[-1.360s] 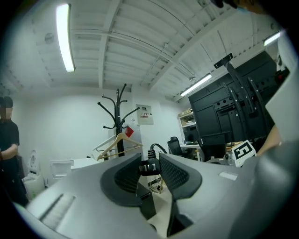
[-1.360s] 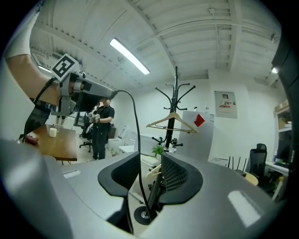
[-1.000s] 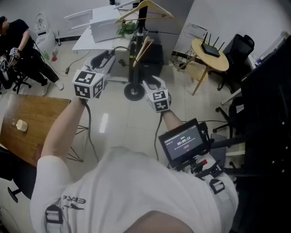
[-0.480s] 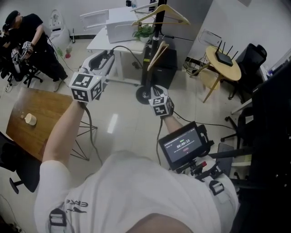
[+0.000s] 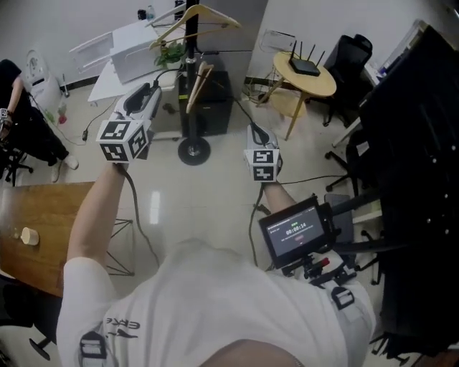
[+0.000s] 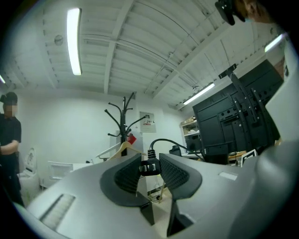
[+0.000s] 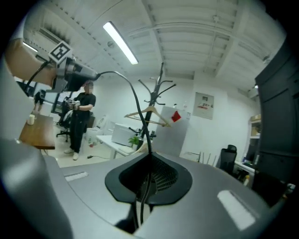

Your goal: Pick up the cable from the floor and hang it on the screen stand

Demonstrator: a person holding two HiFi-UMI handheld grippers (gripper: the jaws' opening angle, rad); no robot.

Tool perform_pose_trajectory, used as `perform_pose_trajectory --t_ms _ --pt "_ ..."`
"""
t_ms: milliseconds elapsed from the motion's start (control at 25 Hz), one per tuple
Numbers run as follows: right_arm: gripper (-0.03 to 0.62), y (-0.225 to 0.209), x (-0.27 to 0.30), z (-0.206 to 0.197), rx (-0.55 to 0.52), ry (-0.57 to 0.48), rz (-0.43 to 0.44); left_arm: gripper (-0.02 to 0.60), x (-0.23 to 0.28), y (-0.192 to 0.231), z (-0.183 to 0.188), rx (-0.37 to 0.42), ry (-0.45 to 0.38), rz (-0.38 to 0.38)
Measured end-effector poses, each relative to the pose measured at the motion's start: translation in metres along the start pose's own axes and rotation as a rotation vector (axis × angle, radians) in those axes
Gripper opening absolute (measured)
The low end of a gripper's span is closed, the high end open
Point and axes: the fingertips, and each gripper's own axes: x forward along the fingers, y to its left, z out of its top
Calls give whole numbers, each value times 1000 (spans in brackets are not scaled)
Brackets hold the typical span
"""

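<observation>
The thin black cable (image 6: 164,139) seems light and limp: left tongs (image 6: 150,161) pinch its stiff plug (image 6: 149,165), while right tongs (image 7: 149,163), just been closing, nip the cord (image 7: 136,100).

Office: white desk (image 5: 104,75), swivel chair (image 5: 353,51), router (image 5: 305,67) on round table (image 5: 324,85), coat stand (image 5: 193,151), ceiling strip light (image 6: 74,41).

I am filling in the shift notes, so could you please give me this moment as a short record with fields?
left gripper: shut on the cable at its plug
right gripper: jaws have just been closing, now pinching the cable's cord between the pads
cable: arching in the air from one gripper to the other
coat stand: ahead of both grippers, wooden hangers on it
hanging: not yet done
</observation>
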Motion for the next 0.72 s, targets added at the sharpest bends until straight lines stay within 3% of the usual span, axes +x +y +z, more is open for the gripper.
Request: perform_pose_trajectory --t_ms 320,520,720 --pt "23 -166 -143 15 56 -63 -399 121 95 -155 -10 -62 -49 -334" --pt "23 -225 -240 19 58 -80 -607 121 128 -260 -10 -71 -59 -540" --pt "21 -270 -361 31 35 -86 -835 121 141 -388 15 -87 -98 -777"
